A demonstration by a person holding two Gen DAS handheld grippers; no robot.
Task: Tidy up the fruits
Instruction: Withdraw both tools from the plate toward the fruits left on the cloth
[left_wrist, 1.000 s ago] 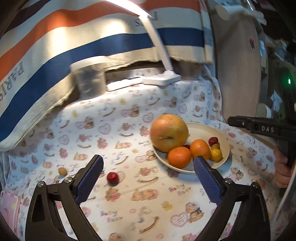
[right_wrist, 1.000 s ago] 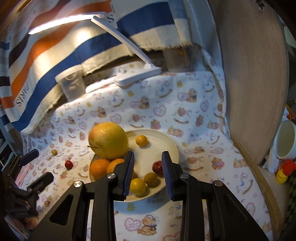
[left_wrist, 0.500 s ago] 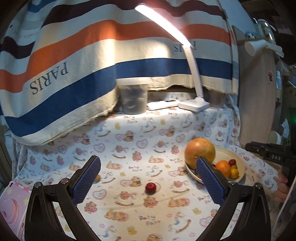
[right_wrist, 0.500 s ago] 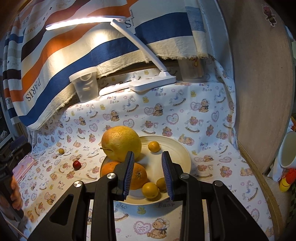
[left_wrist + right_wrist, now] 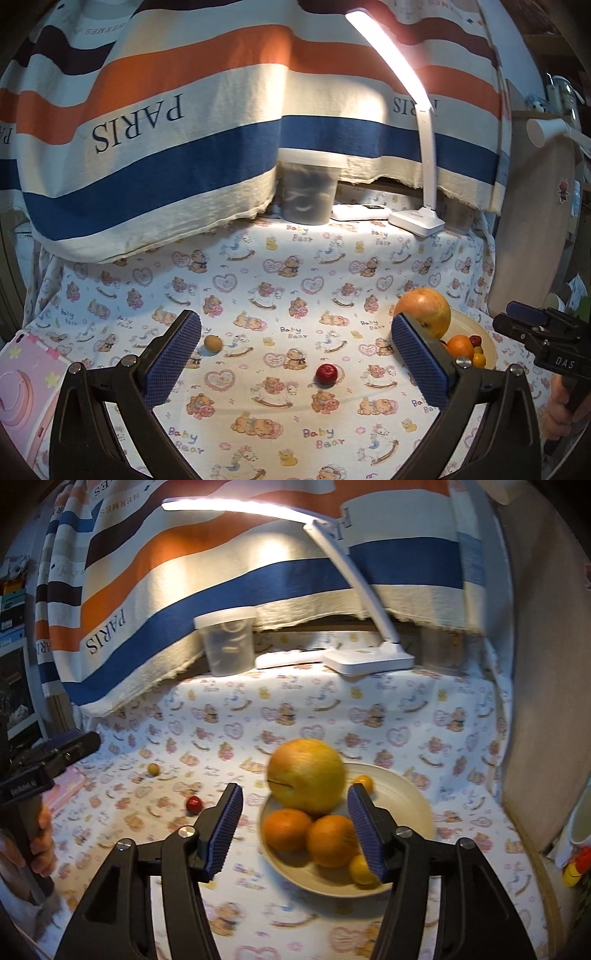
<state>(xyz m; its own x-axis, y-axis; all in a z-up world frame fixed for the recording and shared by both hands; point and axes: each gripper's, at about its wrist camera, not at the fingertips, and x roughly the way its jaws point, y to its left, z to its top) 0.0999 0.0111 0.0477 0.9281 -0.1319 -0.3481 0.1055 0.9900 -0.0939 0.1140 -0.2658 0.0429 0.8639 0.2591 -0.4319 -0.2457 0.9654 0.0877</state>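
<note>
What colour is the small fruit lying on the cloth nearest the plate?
Dark red; clearest in the left wrist view.

Left wrist view looks from left-front over the tablecloth (image 5: pixel 295 295); right wrist view sits nearer the plate (image 5: pixel 413 794); both share the red fruit (image 5: pixel 326 373).

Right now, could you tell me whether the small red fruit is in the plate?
Out. The red fruit lies on the tablecloth, left of the plate.

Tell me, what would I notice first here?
Probably the big grapefruit sitting at the back of the plate, towering over two oranges. Then the bright lamp glowing against the striped cloth, and a tiny red fruit alone on the bear tablecloth.
</note>
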